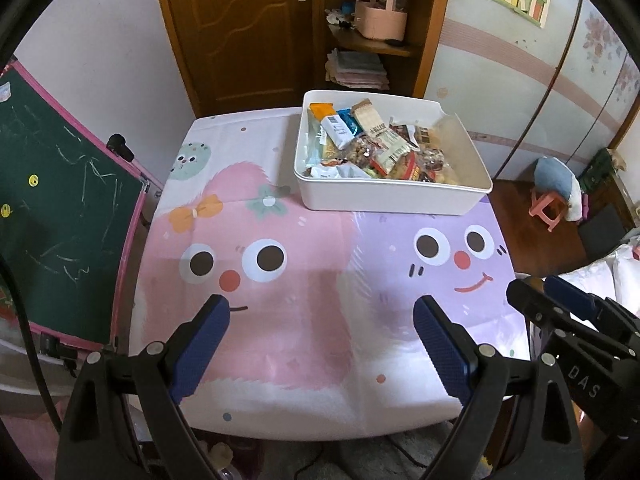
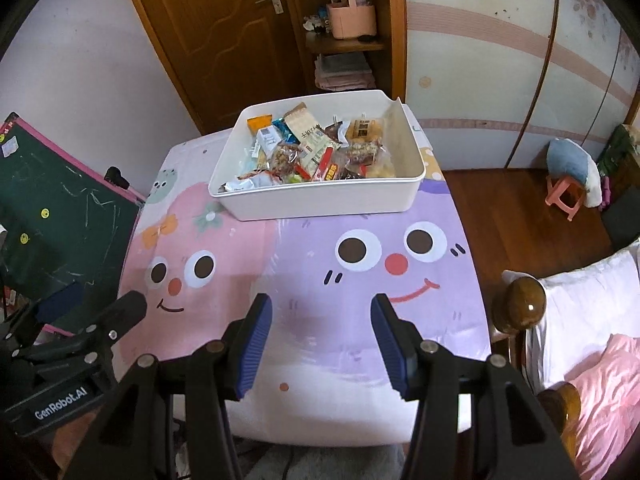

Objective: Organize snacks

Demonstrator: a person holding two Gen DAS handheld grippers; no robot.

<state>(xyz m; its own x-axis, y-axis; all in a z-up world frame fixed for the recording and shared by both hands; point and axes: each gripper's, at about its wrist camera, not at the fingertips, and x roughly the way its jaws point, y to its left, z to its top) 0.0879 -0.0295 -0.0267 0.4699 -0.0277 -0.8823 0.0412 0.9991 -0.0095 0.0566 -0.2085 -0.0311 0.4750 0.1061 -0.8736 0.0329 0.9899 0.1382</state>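
2 hand-held grippers are hovering side by side over the near edge of a small table covered in a cartoon-face cloth (image 1: 304,320). The left gripper (image 1: 320,316) is holding its 2 blue-padded fingers spread wide with nothing between them; the right gripper (image 2: 321,316) is likewise spread and carrying nothing. Straight ahead of both, at the far side of the table, a white bin (image 2: 320,202) is sitting with a jumbled heap of snacks (image 2: 312,152) inside it; no packet is lying on the cloth in front of either gripper. This layout is fitting 2 stages equally: packets already gathered into the bin, or a mixed bin waiting to be sorted, and the pictures are not settling which. If either gripper is going in, it is wise to be reaching over the near wall from above and pinching 1 packet by a flat edge, since the wrappers look thin and slippery and are overlapping. Much is staying unclear: the packets lower in the heap are being hidden by those on top, most printed labels are too small to read, and the person's hands are out of view behind the grippers.
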